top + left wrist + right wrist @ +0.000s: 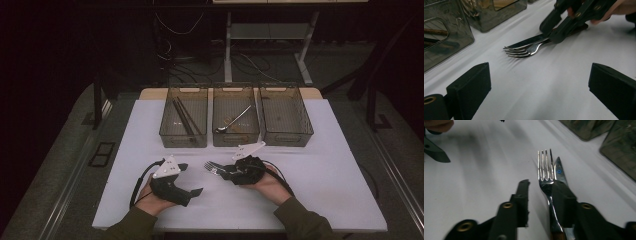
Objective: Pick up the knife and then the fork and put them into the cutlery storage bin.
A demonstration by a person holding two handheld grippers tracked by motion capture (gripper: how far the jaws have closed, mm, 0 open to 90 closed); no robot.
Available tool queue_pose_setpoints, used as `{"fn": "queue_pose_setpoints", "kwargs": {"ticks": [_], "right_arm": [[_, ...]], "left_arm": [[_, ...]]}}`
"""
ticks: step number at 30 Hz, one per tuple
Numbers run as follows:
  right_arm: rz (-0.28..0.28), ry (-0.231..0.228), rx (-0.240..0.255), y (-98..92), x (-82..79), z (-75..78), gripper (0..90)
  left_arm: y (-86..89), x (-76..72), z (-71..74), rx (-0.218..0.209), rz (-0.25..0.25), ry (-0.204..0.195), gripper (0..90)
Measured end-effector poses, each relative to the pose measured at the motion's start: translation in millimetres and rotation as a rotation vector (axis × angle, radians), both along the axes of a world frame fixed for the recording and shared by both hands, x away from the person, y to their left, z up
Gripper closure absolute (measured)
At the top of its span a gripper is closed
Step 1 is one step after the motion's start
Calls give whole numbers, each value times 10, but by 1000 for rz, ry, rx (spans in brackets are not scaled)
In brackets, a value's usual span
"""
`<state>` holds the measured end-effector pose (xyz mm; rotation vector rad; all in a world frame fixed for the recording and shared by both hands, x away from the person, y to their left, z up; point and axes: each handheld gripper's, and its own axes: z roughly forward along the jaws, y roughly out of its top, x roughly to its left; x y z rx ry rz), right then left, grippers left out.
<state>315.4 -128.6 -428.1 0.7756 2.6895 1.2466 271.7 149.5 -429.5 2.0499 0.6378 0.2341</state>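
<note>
Steel fork (546,173) and knife (559,171) between parted right gripper (540,185) jaws

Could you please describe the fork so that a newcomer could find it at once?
On the white table, just in front of the middle clear plastic bin, the shiny metal fork lies between the right gripper jaws. Unlike the flat-bladed metal knife beside it, it has four tines.

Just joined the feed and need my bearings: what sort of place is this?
Likely a lab or recording workspace, not a kitchen: a white-covered table holding three clear bins for sorting cutlery, loose cables on the carpeted floor behind, and dark surroundings.
</note>
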Motion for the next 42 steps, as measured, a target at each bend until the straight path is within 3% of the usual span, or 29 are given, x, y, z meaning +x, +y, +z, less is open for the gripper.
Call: {"fn": "queue_pose_setpoints", "kwargs": {"ticks": [3,7,17,23,26,28,34,42], "right_arm": [[-22,10,5,-110,15,74,486],[-42,5,-27,-228,46,141,428],[-63,68,-108,-471,144,285,425],[-50,83,-218,-464,162,294,522],[-7,64,-303,-427,190,279,578],[15,75,-338,-390,206,258,614],[63,72,-388,-308,222,165,702],[97,78,-395,-284,228,112,742]], "left_arm": [[3,1,-1,-2,-5,0,37],[0,1,-6,-1,-9,4,37],[-16,0,-24,-5,-17,12,37],[-26,1,-32,-1,-22,14,37],[-31,1,-37,1,-22,16,37],[-33,1,-38,3,-22,17,37],[-31,0,-37,3,-23,16,37],[-35,0,-38,4,-24,16,37]]}}
